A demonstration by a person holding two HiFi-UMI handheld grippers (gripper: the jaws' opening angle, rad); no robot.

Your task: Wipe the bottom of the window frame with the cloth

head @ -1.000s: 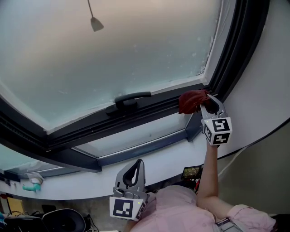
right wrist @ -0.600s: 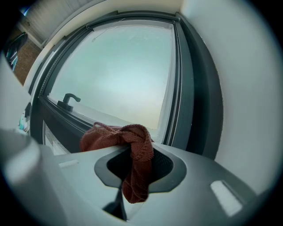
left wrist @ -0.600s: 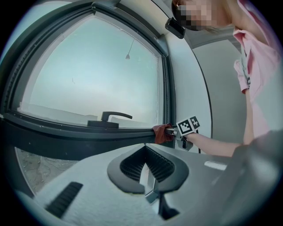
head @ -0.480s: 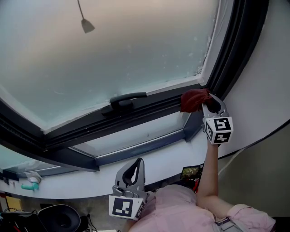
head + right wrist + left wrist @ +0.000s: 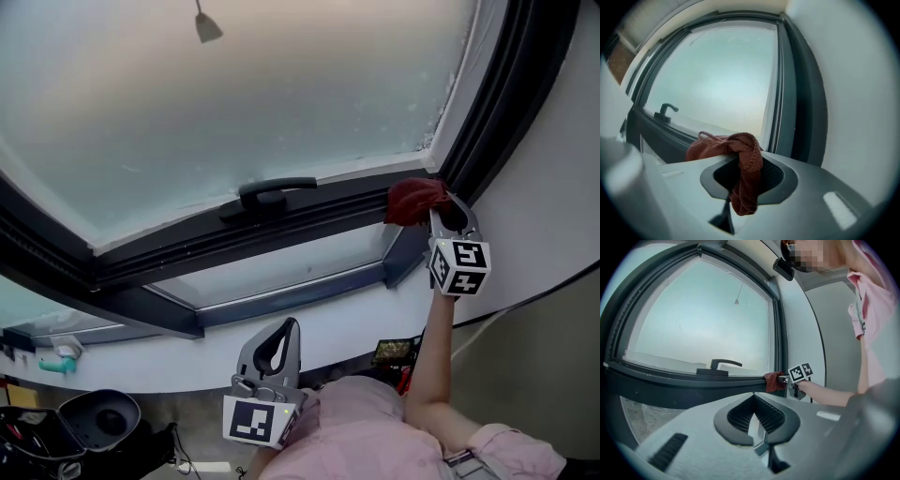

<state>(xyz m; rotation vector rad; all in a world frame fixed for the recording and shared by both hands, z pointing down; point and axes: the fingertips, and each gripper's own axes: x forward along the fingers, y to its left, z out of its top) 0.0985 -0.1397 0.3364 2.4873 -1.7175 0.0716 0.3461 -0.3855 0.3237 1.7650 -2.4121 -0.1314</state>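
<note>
The window frame's dark bottom rail (image 5: 187,248) carries a black handle (image 5: 272,192). A red cloth (image 5: 412,199) rests on it at 3 o'clock from the handle, in the corner.

— Where are the cameras sitting relative to the window handle (image 5: 274,195)?
— The head view is facing it from well back. The left gripper view is looking up from lower down. The right gripper view is sitting closer, off to its right. All three are sharing it, and the first two are also catching the right gripper (image 5: 433,208).
</note>
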